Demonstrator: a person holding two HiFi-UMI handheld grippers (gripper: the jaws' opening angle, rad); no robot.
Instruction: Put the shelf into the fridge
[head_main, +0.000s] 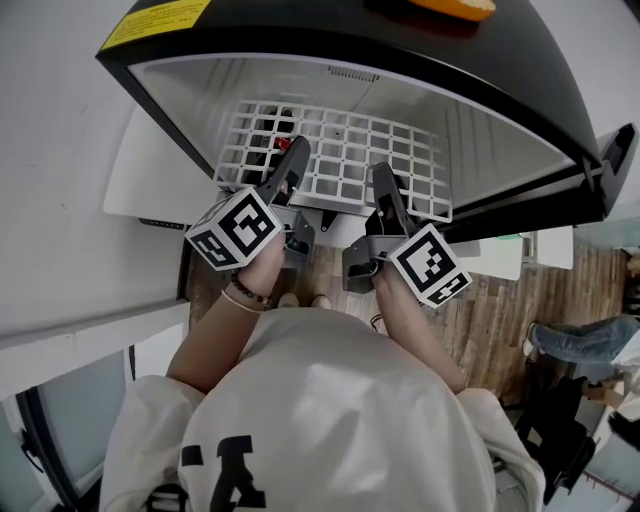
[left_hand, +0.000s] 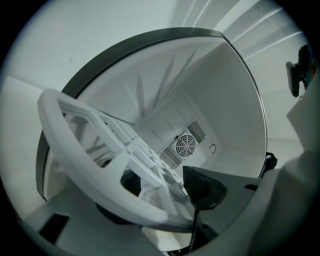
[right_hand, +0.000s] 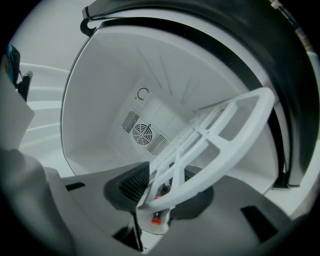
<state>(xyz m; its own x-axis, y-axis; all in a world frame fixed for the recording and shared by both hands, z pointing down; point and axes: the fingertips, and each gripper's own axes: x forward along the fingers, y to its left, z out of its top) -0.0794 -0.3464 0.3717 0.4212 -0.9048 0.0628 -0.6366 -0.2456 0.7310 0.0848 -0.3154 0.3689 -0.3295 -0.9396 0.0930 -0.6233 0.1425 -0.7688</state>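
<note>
One shelf (head_main: 350, 165) in fridge (head_main: 520, 70), bottle (right_hand: 158, 216) beneath

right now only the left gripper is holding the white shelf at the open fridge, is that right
No, both hold it. The right gripper view shows the right gripper also shut on the front rim of the white shelf; the left gripper grips it too, at the open fridge.

Matt white plastic shelf (head_main: 340, 160), glossy black fridge (head_main: 330, 30) casing.
</note>
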